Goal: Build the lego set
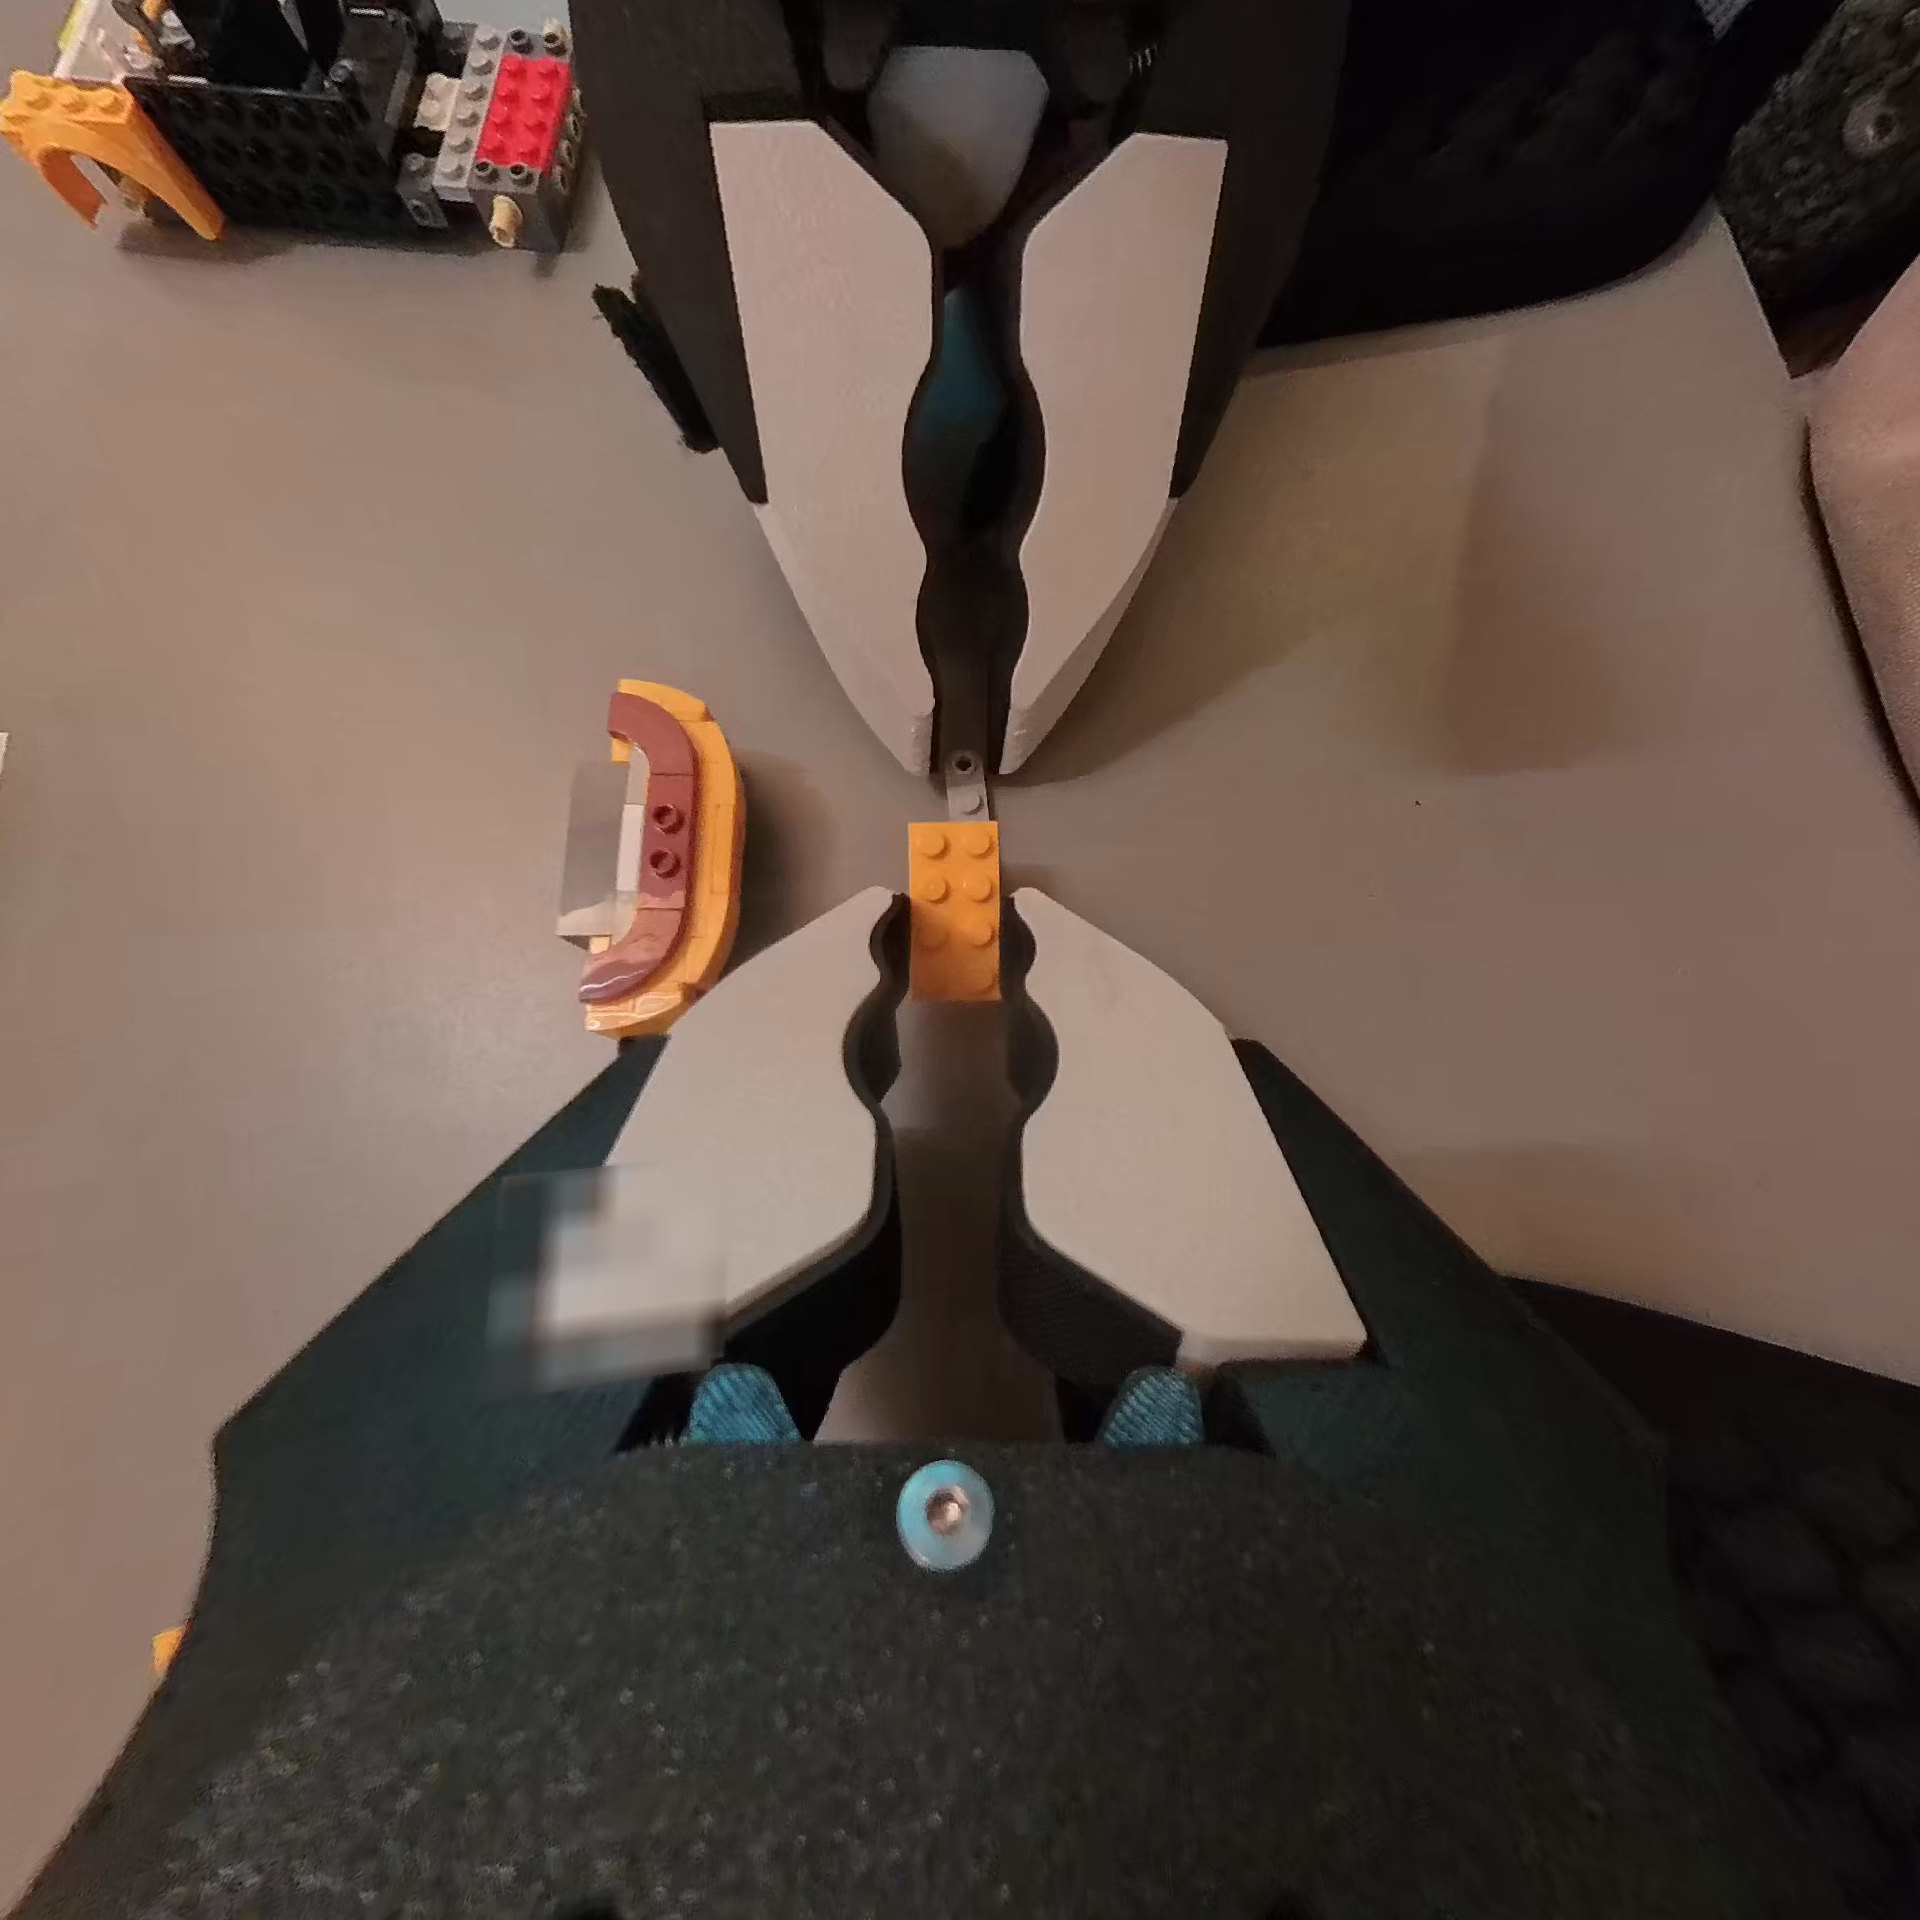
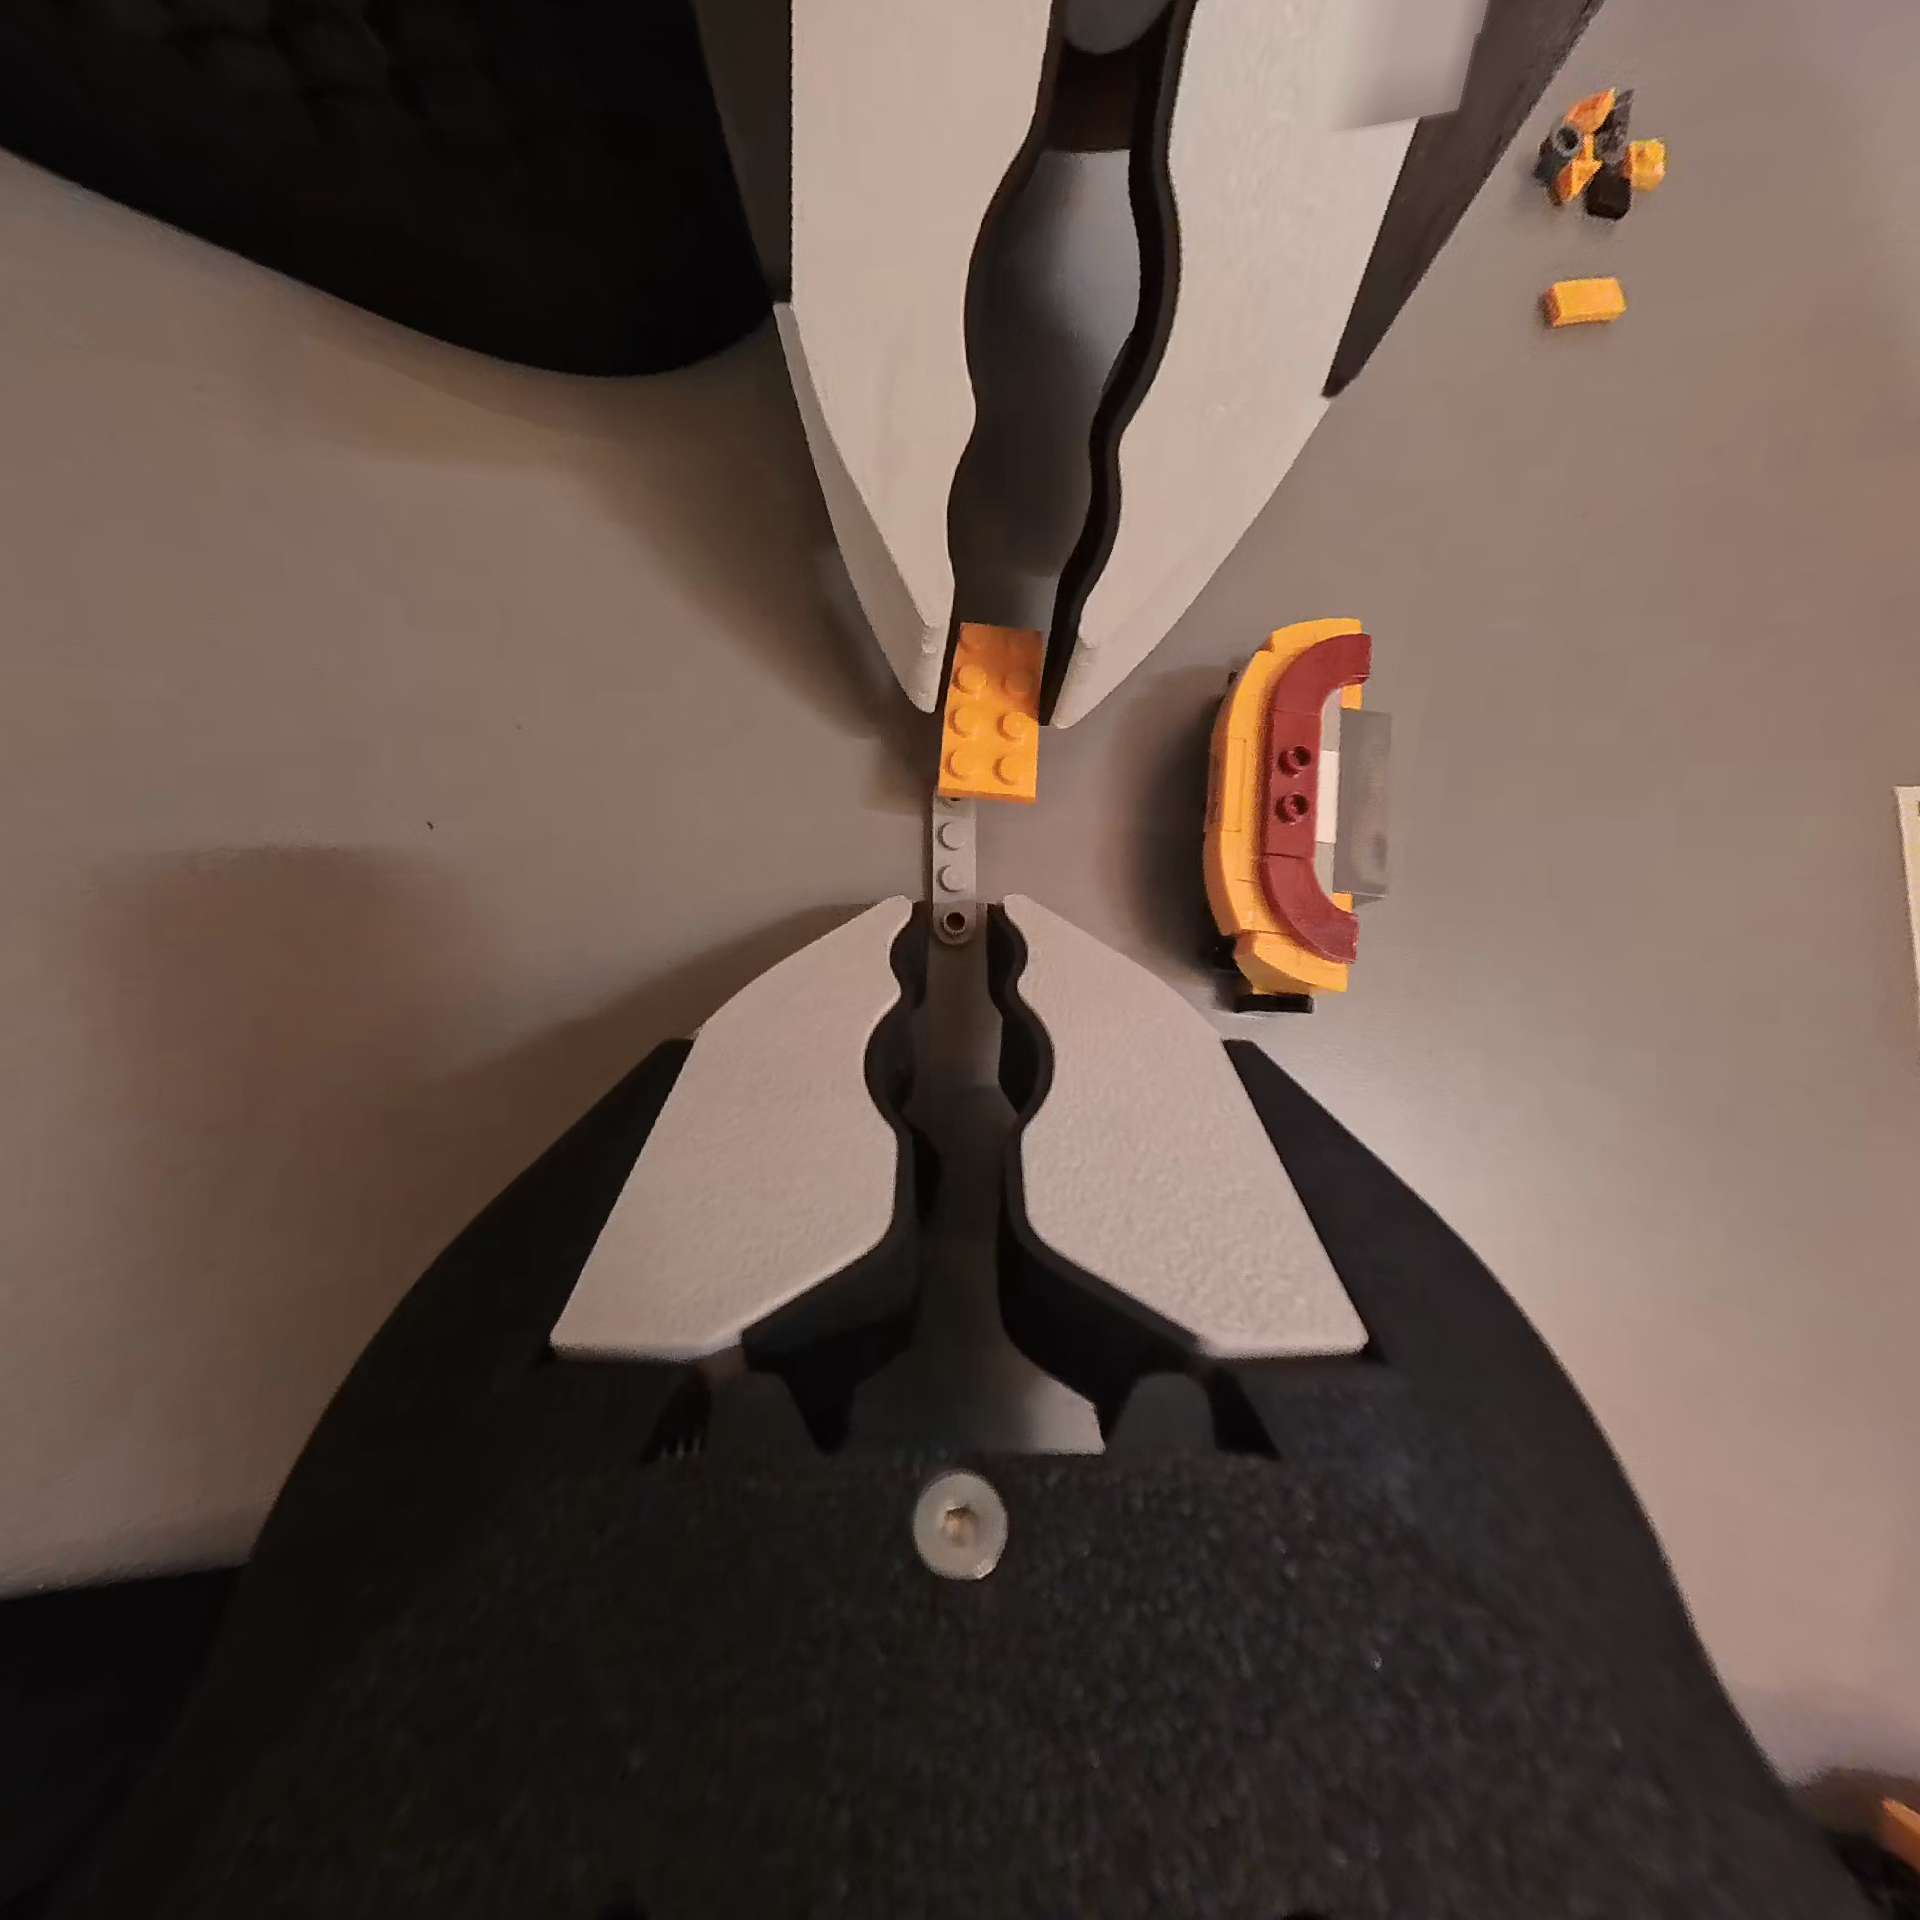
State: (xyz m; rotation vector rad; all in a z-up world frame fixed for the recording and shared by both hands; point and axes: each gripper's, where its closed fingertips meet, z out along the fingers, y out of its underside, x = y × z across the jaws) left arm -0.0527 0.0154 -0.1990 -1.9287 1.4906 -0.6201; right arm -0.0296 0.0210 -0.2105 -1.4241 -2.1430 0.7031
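The left gripper (image 1: 954, 902) is pinching the orange brick (image 1: 954, 909) by its sides, and facing it the right gripper (image 2: 956, 914) is clamping the thin grey plate (image 2: 954, 868), whose far end is touching the brick's edge, both over the grey table (image 1: 312, 623). Sitting just beside the tips is a curved orange and dark red arch piece (image 1: 665, 862). Further off, a half-built black model (image 1: 312, 125) is sitting in the corner, and a few loose orange bits (image 2: 1595, 166) are lying well apart, nothing blocking the two grippers
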